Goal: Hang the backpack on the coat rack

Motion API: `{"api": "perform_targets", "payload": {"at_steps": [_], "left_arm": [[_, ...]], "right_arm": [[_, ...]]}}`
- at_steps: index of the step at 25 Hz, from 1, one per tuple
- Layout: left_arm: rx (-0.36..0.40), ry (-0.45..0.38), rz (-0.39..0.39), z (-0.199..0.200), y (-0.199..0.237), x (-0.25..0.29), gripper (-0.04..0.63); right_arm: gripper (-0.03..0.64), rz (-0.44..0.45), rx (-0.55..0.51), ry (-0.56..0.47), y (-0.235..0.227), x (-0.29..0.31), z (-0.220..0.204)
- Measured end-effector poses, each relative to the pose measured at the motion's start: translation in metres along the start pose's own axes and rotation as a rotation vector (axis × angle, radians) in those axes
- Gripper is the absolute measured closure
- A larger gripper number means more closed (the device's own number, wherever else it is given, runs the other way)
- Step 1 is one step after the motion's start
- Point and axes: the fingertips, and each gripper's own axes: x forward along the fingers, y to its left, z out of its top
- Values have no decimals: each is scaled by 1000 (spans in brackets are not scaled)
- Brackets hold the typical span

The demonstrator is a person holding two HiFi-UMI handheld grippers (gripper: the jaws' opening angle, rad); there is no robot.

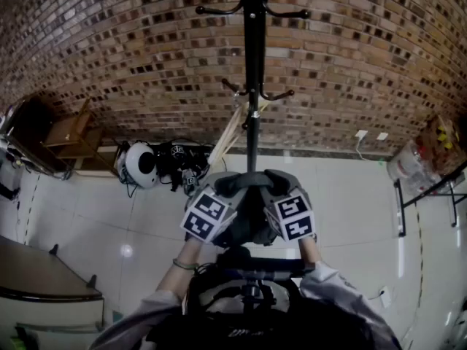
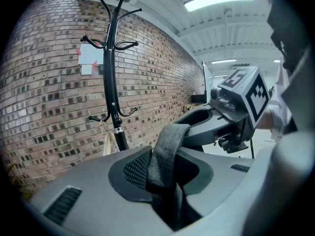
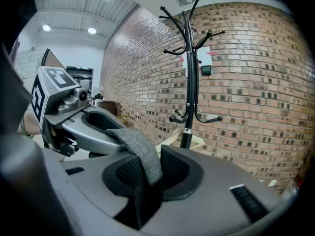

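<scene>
The black coat rack (image 1: 253, 71) stands against the brick wall straight ahead, with curved hooks at mid height and at the top. The dark backpack (image 1: 248, 308) hangs low in front of me. Its grey fabric handle strap (image 1: 252, 181) runs between both grippers. My left gripper (image 1: 225, 188) is shut on the strap's left end, my right gripper (image 1: 279, 187) on its right end. In the left gripper view the strap (image 2: 165, 151) drops between the left gripper's (image 2: 166, 181) pads, with the rack (image 2: 112, 73) beyond. The right gripper view shows the strap (image 3: 142, 154) pinched in the right gripper (image 3: 146, 181) likewise.
A white helmet-like object (image 1: 140, 164) and black gear (image 1: 179, 162) lie on the floor left of the rack's base, and a wooden hanger (image 1: 228, 137) leans there. Wooden furniture (image 1: 69, 133) stands far left, a table (image 1: 36, 275) lower left, a metal frame (image 1: 430, 195) right.
</scene>
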Motion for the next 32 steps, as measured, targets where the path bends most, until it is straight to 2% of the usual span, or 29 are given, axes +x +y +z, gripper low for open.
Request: {"api": "perform_targets", "payload": {"at_steps": [12, 16, 22, 28, 32], "left_arm": [[111, 12, -45, 36, 106, 63, 485], [123, 8, -62, 45, 131, 79, 485], [160, 24, -123, 43, 145, 92, 485], [133, 29, -136, 39, 156, 113, 483], [127, 60, -153, 31, 159, 128, 483]], "right_arm": [[520, -69, 23, -21, -59, 95, 52], [520, -78, 25, -16, -74, 116, 64], [520, -75, -10, -8, -84, 137, 68], [520, -73, 19, 9, -97, 154, 61], [520, -82, 24, 56, -104, 165, 48]]}}
